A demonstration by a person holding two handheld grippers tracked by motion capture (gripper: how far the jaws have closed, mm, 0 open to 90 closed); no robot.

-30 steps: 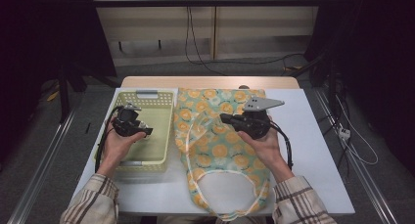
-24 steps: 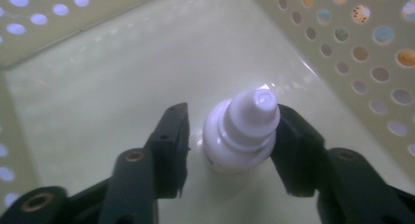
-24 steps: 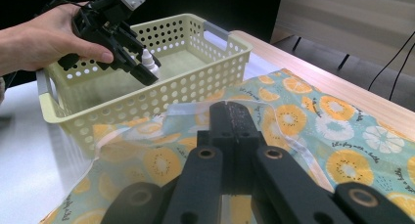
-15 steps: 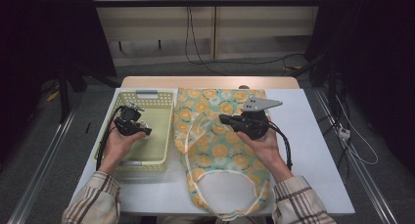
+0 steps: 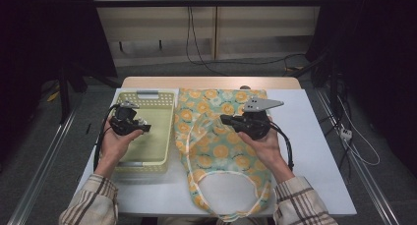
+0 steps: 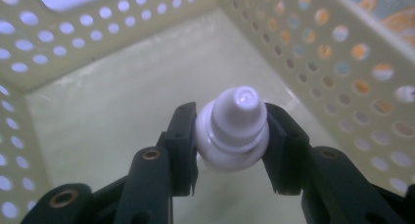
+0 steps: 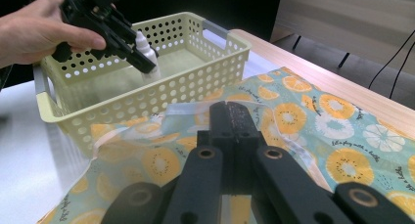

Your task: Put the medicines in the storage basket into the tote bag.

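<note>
My left gripper [image 6: 230, 121] is inside the pale yellow perforated basket [image 6: 342, 62], and its jaws have just closed on a small white bottle [image 6: 232, 131] below its cap. From above, the left gripper [image 5: 142, 129] hangs over the middle of the basket [image 5: 147, 161]. My right gripper [image 7: 235, 111] is shut, with nothing visible between its jaws. It points over the orange-slice patterned bag [image 7: 303, 116] toward the basket [image 7: 147, 101] and the held bottle [image 7: 147, 50]. In the high view the right gripper [image 5: 225, 120] hovers above the bag [image 5: 221, 151].
The bag lies flat down the middle of the white table [image 5: 314, 136], its white strap [image 5: 196, 136] looped on top and its open mouth [image 5: 226, 190] near the front edge. The basket sits against the bag's left side. A wooden strip [image 5: 211, 82] runs along the far edge.
The left gripper has shifted slightly inside the basket. The right hand and the bag have not moved.
</note>
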